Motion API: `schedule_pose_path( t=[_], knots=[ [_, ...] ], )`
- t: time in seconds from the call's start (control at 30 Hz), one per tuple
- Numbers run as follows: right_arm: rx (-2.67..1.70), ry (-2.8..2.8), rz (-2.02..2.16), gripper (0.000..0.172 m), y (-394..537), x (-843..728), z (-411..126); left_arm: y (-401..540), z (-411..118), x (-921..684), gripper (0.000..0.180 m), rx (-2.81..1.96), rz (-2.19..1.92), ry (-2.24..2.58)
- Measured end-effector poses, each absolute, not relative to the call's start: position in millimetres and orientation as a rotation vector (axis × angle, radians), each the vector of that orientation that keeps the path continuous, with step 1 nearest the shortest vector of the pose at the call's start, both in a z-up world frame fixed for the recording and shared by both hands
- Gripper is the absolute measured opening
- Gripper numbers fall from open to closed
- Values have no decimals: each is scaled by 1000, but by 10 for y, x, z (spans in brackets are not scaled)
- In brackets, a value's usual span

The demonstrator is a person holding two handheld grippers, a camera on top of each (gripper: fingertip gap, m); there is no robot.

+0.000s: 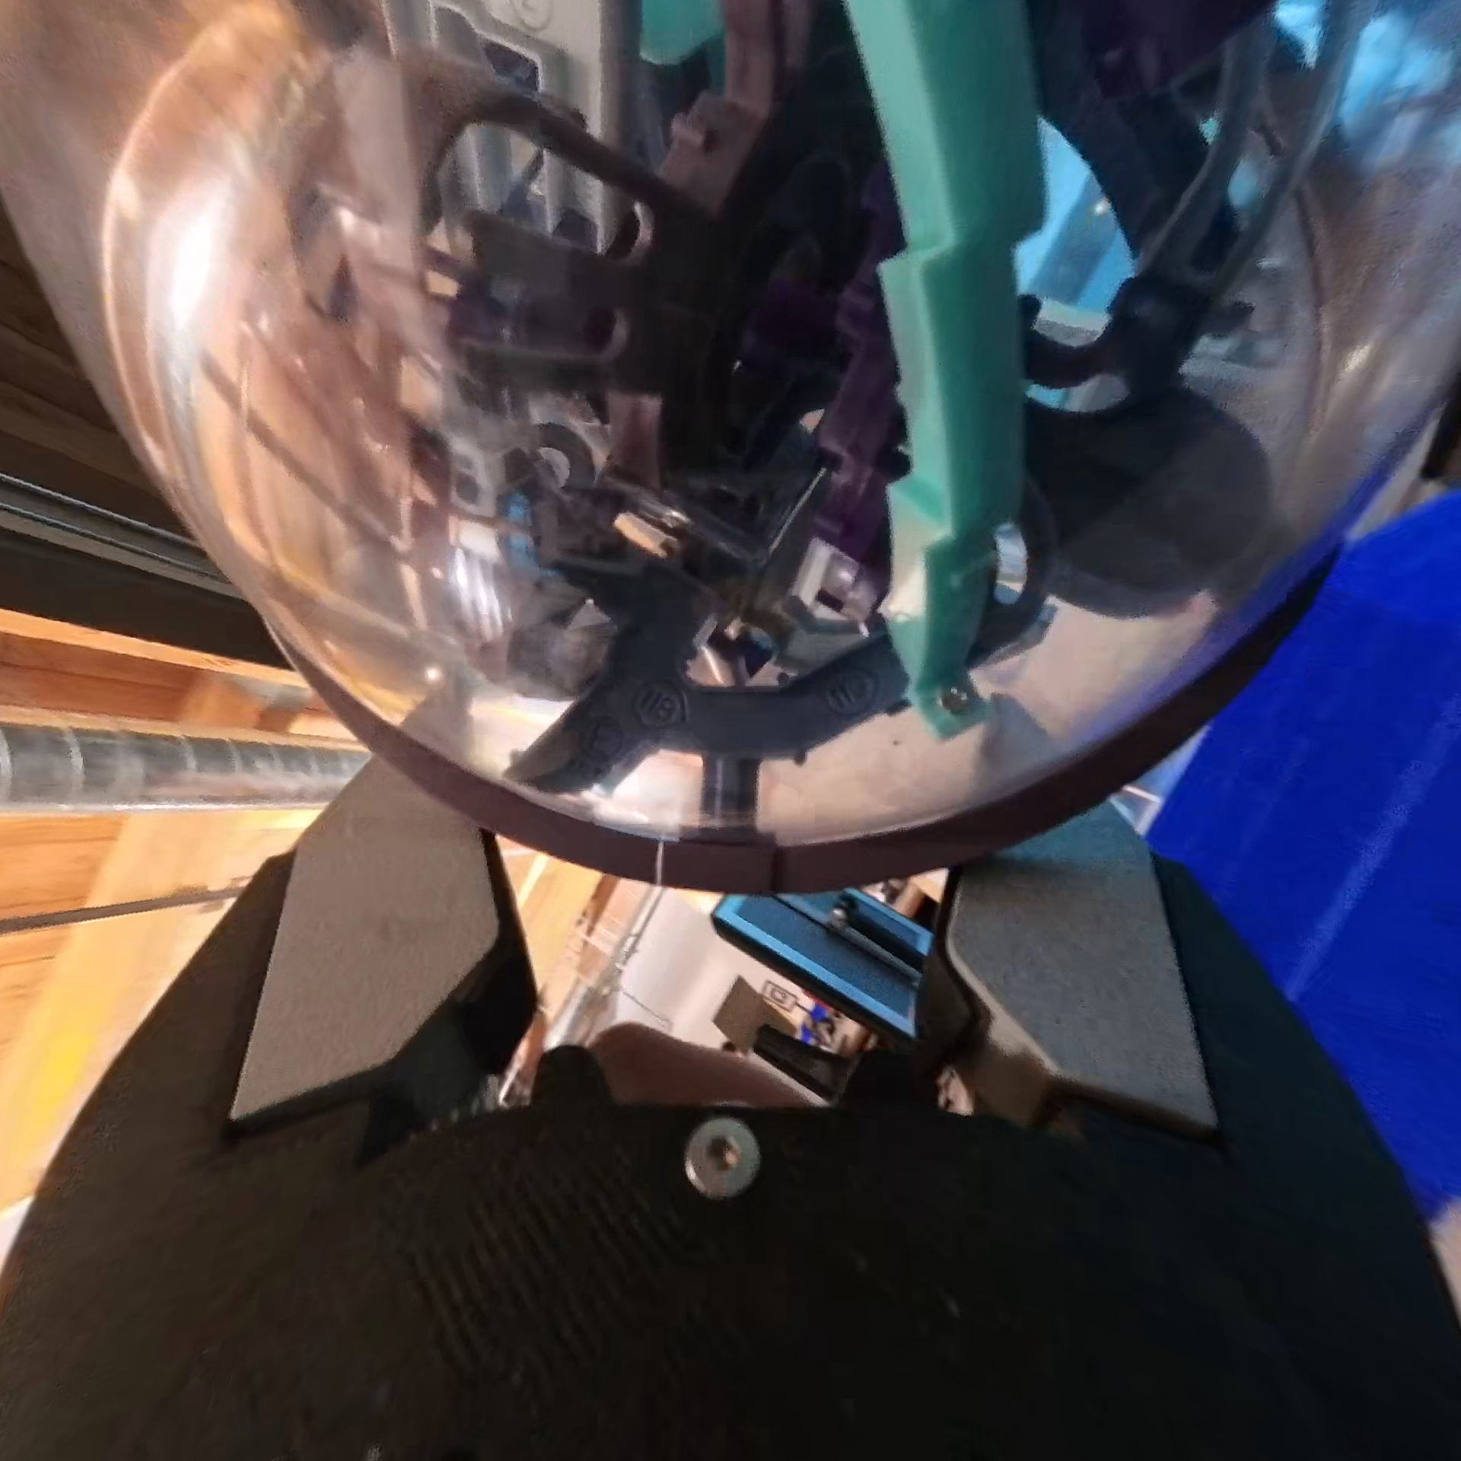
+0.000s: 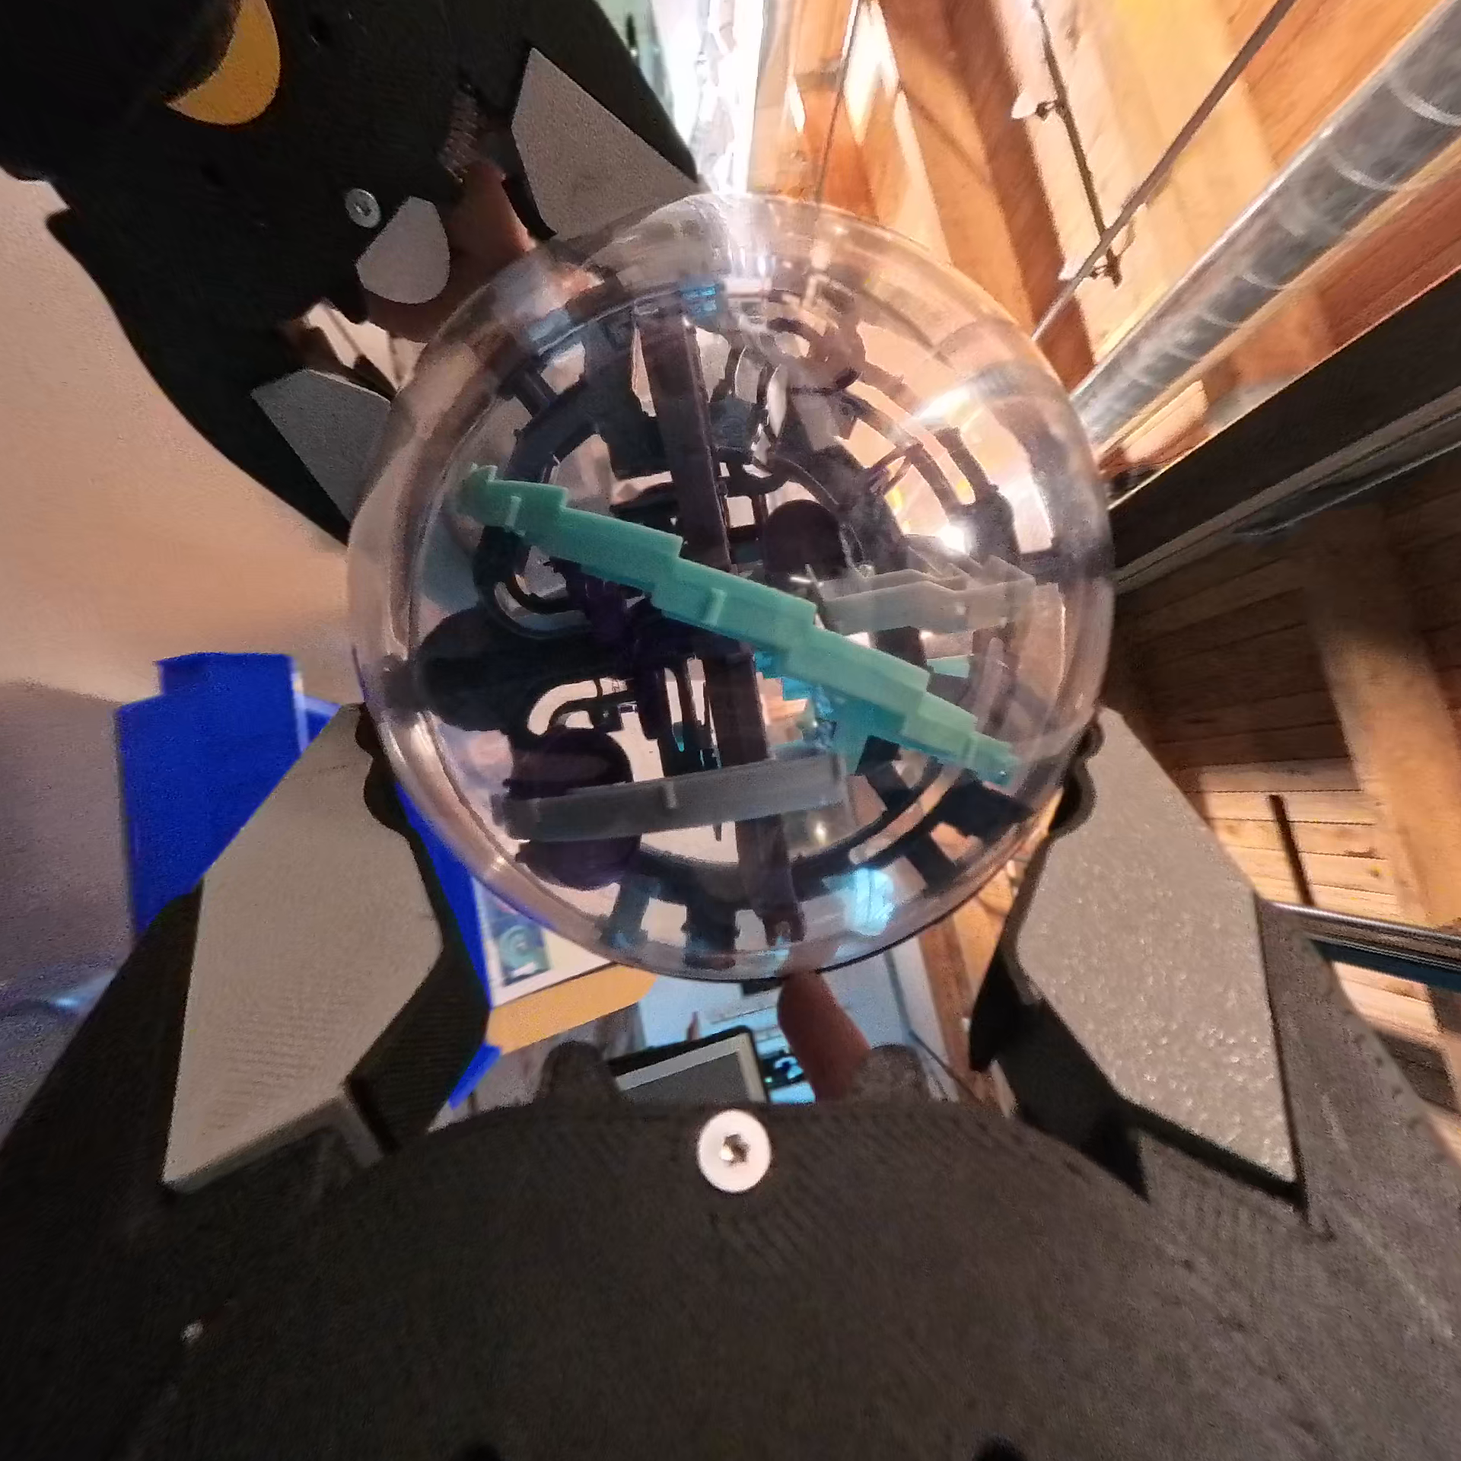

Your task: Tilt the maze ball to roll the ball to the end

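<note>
Your right claw (image 2: 727, 743) is spread wide and squeezes the clear maze ball (image 2: 731, 585) between its two grey pads (image 2: 316, 870), one on each side. Your left claw (image 1: 715, 862) is spread wide too, and both its pads press on the ball's dark rim. The ball is up in the air between the two claws. Inside it you see a green track (image 2: 711, 617), grey tracks and dark purple pieces.

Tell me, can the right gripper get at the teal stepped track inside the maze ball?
Probably not: the teal stepped track sits sealed inside the maze ball's clear shell, which the right gripper clasps from outside.
</note>
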State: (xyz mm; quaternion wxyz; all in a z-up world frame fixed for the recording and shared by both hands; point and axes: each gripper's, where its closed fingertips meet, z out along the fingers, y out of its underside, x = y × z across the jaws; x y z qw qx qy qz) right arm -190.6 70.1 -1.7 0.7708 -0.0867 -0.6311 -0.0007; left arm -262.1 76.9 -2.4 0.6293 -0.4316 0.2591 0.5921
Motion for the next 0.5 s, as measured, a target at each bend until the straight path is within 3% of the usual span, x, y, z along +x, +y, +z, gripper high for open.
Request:
schedule_pose_path(
  t=[0.5],
  knots=[
    [-75,-1107,-12,160,472,-1707,1068,471,1252,-2432,119,-755,1571,628]
  ],
)
